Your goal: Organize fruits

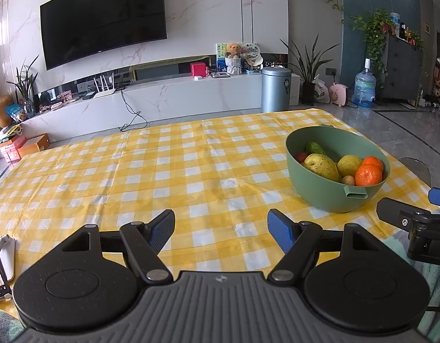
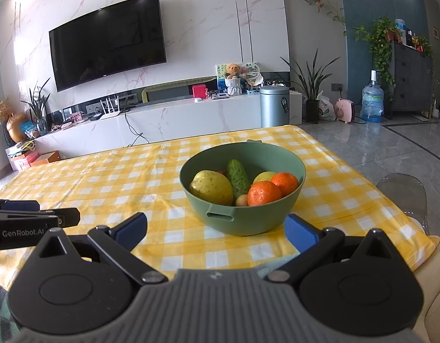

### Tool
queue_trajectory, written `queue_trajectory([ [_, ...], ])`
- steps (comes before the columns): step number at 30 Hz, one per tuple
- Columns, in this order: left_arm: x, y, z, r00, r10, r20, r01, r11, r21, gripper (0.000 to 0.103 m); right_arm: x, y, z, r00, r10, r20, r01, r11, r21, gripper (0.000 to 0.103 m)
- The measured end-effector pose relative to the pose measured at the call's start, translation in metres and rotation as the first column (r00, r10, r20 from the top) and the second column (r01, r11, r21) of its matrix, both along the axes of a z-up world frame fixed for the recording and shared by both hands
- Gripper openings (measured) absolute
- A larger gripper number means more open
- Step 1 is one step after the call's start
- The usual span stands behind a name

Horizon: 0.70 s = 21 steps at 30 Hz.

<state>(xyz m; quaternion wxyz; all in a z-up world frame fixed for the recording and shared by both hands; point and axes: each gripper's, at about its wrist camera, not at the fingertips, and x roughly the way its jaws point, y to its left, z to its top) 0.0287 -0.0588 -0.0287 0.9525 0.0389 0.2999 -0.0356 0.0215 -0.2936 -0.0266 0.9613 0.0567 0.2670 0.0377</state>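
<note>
Green plastic forms the bowl (image 2: 242,214) that holds all the fruit, and it stands on the tabletop toward the right edge, nearer the front than the back. A small slotted handle juts from its near wall. Inside, a large yellow pear (image 2: 211,187) lies at the left, and a green cucumber (image 2: 237,177) leans behind it toward the middle. Two oranges (image 2: 264,193) sit at the right side, touching each other, with a second yellow fruit (image 2: 264,176) just behind them. A small pale round fruit (image 2: 242,200) is wedged low between the pear and the front orange. Something red shows behind the pear, too hidden to name.

A yellow and white checked cloth (image 1: 162,177) covers the tabletop, and its left and middle parts are bare.

Right gripper (image 2: 215,230) hangs just in front of the bowl, its blue-padded fingers (image 2: 301,233) spread wide and holding nothing. Left gripper (image 1: 221,231) hovers over the front of the cloth, to the left of the bowl, its fingers likewise apart and empty. Each gripper shows at the edge of the other's view.

Beyond the far edge of the tabletop stand a grey bin (image 1: 276,89), a low white cabinet (image 1: 162,100) and a dark television (image 1: 102,25) on the marble wall. A clear chair (image 2: 405,197) sits by the right edge.
</note>
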Motion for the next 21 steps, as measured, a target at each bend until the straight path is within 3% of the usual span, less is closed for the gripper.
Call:
queue_trajectory([
  [21, -0.0011, 0.0030, 0.0076, 1.000, 0.008, -0.010, -0.009, 1.000, -0.030, 0.087, 0.0015, -0.0003, -0.0016, 1.000, 0.000, -0.007, -0.001, 1.000, -0.010, 0.099],
])
